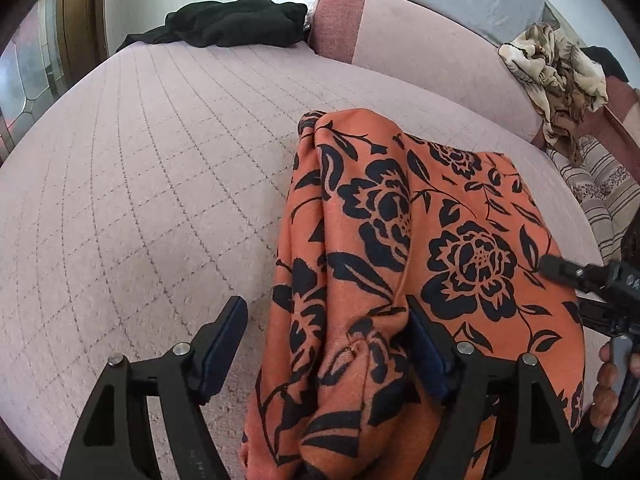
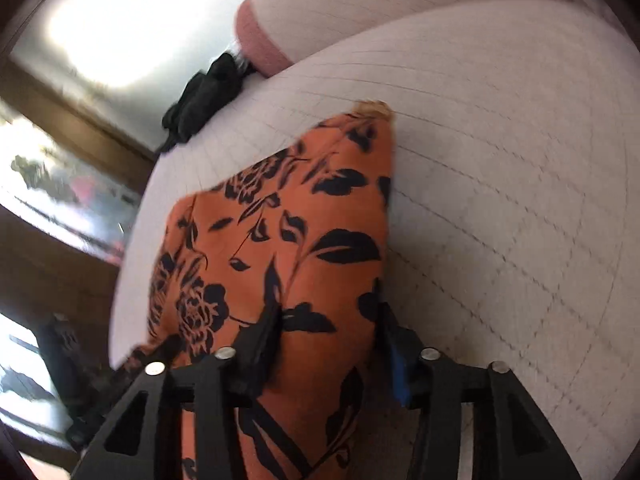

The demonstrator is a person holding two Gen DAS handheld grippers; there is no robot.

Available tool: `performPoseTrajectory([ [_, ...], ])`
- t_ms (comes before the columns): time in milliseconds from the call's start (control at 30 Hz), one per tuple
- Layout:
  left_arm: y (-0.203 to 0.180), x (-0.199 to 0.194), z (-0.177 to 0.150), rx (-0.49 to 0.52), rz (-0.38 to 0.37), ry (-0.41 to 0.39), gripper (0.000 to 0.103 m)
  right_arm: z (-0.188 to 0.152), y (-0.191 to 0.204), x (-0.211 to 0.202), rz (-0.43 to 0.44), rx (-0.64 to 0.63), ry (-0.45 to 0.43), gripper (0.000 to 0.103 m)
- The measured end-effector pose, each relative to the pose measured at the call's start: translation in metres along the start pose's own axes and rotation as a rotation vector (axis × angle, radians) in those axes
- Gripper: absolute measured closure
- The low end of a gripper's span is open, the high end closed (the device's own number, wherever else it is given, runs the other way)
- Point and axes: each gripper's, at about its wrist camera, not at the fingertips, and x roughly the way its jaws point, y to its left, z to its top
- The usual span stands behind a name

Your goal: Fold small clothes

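The orange cloth point(image 1: 400, 264) lies half-folded on the bed point(image 1: 160, 160). Both claws are spread wide, straddling its near edges: left claw point(image 1: 328, 344), right claw point(image 2: 328, 336), probably poised to pinch for the next fold.

The garment point(image 1: 420, 264) is burnt orange with a black floral print, big roses and leaves all over. It sits on a pale pinkish-lilac bedcover point(image 1: 140, 168) quilted in a thin dark grid. The bolster point(image 1: 340, 20) behind goes dusty rose at its end and lighter pink along the rest. There's a plain black heap of clothes point(image 1: 236, 22) at the far edge, a cream-and-brown patterned cloth point(image 1: 560, 76), and a beige striped cushion point(image 1: 600, 192). Both grippers are black with blue pads point(image 1: 430, 356).
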Motion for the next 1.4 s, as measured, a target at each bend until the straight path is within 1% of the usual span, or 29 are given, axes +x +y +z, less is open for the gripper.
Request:
performPoseTrajectory([
  [67,-0.001,0.001,-0.001,-0.01,-0.007,-0.001,0.024,-0.006,-0.009,-0.025,0.073,0.065,-0.084,0.032],
  [133,0.002,0.001,0.002,-0.017,-0.009,0.002,0.024,-0.018,-0.011,-0.042,0.109,0.097,-0.106,0.029],
  [200,0.001,0.003,0.001,-0.02,-0.007,0.002,0.024,-0.037,-0.014,-0.043,0.162,0.141,-0.047,0.027],
  [267,-0.002,0.004,0.001,-0.02,-0.005,-0.001,0.024,-0.053,-0.015,-0.03,0.156,0.154,0.03,0.027],
  [300,-0.003,0.001,0.0,-0.02,-0.006,-0.001,0.024,-0.059,-0.012,-0.022,0.162,0.154,0.058,0.028],
  [333,-0.003,0.001,-0.002,-0.021,-0.007,-0.003,0.024,-0.062,-0.006,-0.015,0.186,0.137,0.077,0.033],
  [367,-0.002,0.002,-0.004,-0.023,-0.009,-0.003,0.024,-0.065,0.005,-0.015,0.143,0.088,0.065,0.052],
  [400,-0.001,0.001,-0.004,-0.026,-0.012,-0.004,0.024,-0.068,0.021,-0.019,0.086,0.014,0.039,0.062],
  [467,-0.001,-0.001,-0.005,-0.029,-0.018,-0.006,0.024,-0.075,0.053,-0.033,-0.015,-0.134,-0.031,0.065],
  [500,0.0,-0.002,-0.006,-0.03,-0.021,-0.005,0.024,-0.078,0.061,-0.03,-0.065,-0.192,-0.028,0.065],
  [567,-0.002,-0.007,-0.007,-0.039,-0.044,0.006,0.026,-0.082,0.051,-0.011,-0.153,-0.21,0.012,0.065],
  [633,-0.004,-0.029,-0.01,-0.045,-0.06,-0.008,0.028,-0.08,0.04,-0.01,-0.14,-0.198,0.002,0.063],
  [667,-0.005,-0.047,-0.013,-0.046,-0.089,-0.046,0.029,-0.078,0.04,-0.013,-0.125,-0.184,-0.004,0.061],
  [700,-0.006,-0.062,-0.017,-0.046,-0.108,-0.084,0.028,-0.078,0.04,-0.013,-0.124,-0.178,-0.006,0.055],
  [733,-0.008,-0.071,-0.023,-0.034,-0.093,-0.109,0.028,-0.077,0.04,-0.011,-0.126,-0.182,0.001,0.049],
  [767,-0.01,-0.072,-0.029,-0.002,-0.042,-0.106,0.028,-0.077,0.037,-0.006,-0.119,-0.182,0.018,0.035],
  [800,-0.011,-0.061,-0.036,0.025,0.009,-0.065,0.028,-0.078,0.033,-0.005,-0.1,-0.174,0.021,0.033],
  [833,-0.006,-0.039,-0.042,0.024,0.032,0.025,0.027,-0.079,0.031,-0.005,-0.089,-0.165,0.011,0.032],
  [867,0.005,-0.025,-0.047,-0.041,-0.011,0.077,0.025,-0.079,0.031,-0.005,-0.081,-0.155,0.006,0.031],
  [900,0.01,-0.031,-0.047,-0.078,-0.036,0.048,0.025,-0.081,0.034,-0.004,-0.077,-0.147,0.009,0.03],
  [933,0.006,-0.038,-0.044,-0.056,-0.03,0.045,0.028,-0.08,0.034,-0.006,-0.077,-0.14,0.014,0.03],
  [1000,0.003,-0.051,-0.045,-0.023,-0.02,0.001,0.032,-0.081,0.036,-0.013,-0.063,-0.138,0.023,0.029],
  [1033,0.004,-0.055,-0.047,-0.036,-0.033,0.002,0.032,-0.081,0.037,-0.015,-0.057,-0.138,0.019,0.029],
  [1100,0.013,-0.058,-0.051,-0.096,-0.091,0.018,0.033,-0.081,0.04,-0.024,-0.061,-0.148,-0.015,0.029],
  [1133,0.016,-0.056,-0.053,-0.109,-0.089,0.032,0.033,-0.081,0.04,-0.029,-0.06,-0.152,-0.035,0.029],
  [1167,0.019,-0.05,-0.053,-0.114,-0.078,0.062,0.033,-0.082,0.04,-0.035,-0.061,-0.151,-0.054,0.029],
  [1200,0.028,-0.044,-0.054,-0.154,-0.103,0.094,0.033,-0.082,0.039,-0.043,-0.062,-0.151,-0.069,0.029],
  [1300,0.043,-0.057,-0.052,-0.266,-0.178,0.095,0.039,-0.078,0.039,-0.051,-0.059,-0.156,-0.089,0.027],
  [1400,0.043,-0.072,-0.05,-0.283,-0.22,0.067,0.04,-0.074,0.035,-0.053,-0.035,-0.142,-0.098,0.027],
])
